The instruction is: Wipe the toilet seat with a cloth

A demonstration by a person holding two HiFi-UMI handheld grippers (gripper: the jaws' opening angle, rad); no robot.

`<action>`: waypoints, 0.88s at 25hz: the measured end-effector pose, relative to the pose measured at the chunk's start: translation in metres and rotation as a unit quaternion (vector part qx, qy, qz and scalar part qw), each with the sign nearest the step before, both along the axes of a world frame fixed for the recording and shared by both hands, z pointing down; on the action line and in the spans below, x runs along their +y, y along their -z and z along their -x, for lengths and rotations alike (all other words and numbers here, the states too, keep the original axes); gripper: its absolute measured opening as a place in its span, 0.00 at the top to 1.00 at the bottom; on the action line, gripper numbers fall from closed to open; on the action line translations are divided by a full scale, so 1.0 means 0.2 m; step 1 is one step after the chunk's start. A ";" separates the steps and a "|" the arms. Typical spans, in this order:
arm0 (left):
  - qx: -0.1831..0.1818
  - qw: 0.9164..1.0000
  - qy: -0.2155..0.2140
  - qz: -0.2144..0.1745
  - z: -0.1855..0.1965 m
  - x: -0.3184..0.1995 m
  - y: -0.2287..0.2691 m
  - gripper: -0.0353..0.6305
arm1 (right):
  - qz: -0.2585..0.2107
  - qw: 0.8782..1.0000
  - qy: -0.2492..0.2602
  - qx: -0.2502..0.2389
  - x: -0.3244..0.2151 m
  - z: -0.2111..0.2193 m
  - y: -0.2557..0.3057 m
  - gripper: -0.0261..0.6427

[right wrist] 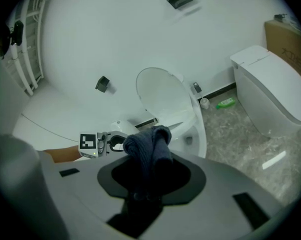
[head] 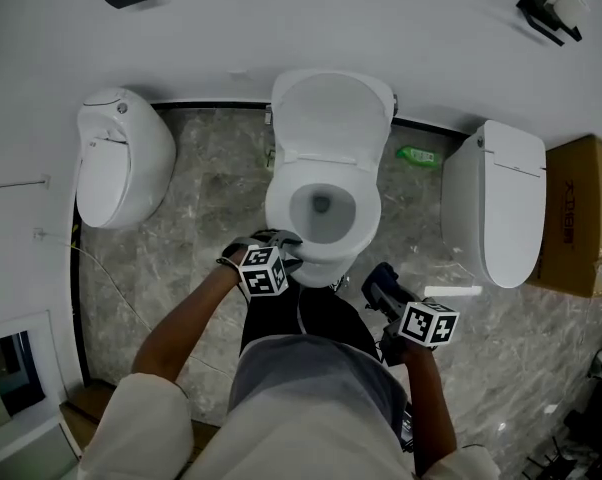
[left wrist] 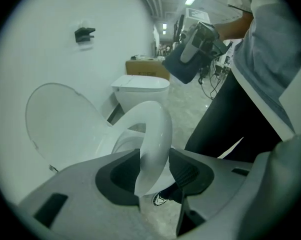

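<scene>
The white toilet stands in the middle with its lid (head: 331, 113) raised and its seat (head: 278, 208) over the bowl. My left gripper (head: 281, 240) is at the seat's front left rim. In the left gripper view the seat ring (left wrist: 158, 129) stands between the jaws of this gripper (left wrist: 153, 173), with a dark gap showing on the left side; it is open. My right gripper (head: 381, 290) hangs to the right of the bowl's front, off the toilet, shut on a bunched dark blue cloth (right wrist: 148, 146) that sticks out past the right gripper's (right wrist: 150, 171) fingertips.
Another white toilet (head: 121, 158) stands at the left and a closed one (head: 501, 203) at the right, beside a cardboard box (head: 579, 218). A green bottle (head: 417, 155) lies by the wall. The person's legs fill the floor in front of the bowl.
</scene>
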State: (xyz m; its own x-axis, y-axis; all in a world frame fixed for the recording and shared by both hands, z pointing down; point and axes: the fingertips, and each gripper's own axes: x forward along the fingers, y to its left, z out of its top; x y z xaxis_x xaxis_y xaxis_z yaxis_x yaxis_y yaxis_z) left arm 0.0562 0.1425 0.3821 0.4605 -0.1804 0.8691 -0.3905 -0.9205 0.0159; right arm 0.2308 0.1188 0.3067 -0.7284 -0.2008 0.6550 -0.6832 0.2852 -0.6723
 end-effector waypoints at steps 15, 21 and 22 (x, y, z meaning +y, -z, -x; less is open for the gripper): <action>0.041 0.995 -0.014 0.088 -0.07 0.28 -0.33 0.69 | 0.052 0.997 0.043 0.021 0.08 0.14 -0.26 0.80; 0.050 0.992 0.000 0.119 -0.12 0.36 -0.54 0.70 | 0.072 0.997 0.030 0.023 0.06 0.13 -0.43 0.80; 0.048 0.991 0.004 0.121 -0.13 0.38 -0.58 0.70 | 0.074 0.996 0.035 0.027 0.06 0.14 -0.46 0.80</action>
State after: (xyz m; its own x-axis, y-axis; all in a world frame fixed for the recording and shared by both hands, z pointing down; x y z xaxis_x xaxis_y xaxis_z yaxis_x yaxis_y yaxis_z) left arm 0.0817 0.2187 0.4981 0.5425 0.0246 0.8397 -0.3835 -0.8821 0.2736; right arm 0.2031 0.1312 0.3981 -0.7003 -0.0492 0.7122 -0.7013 0.2339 -0.6734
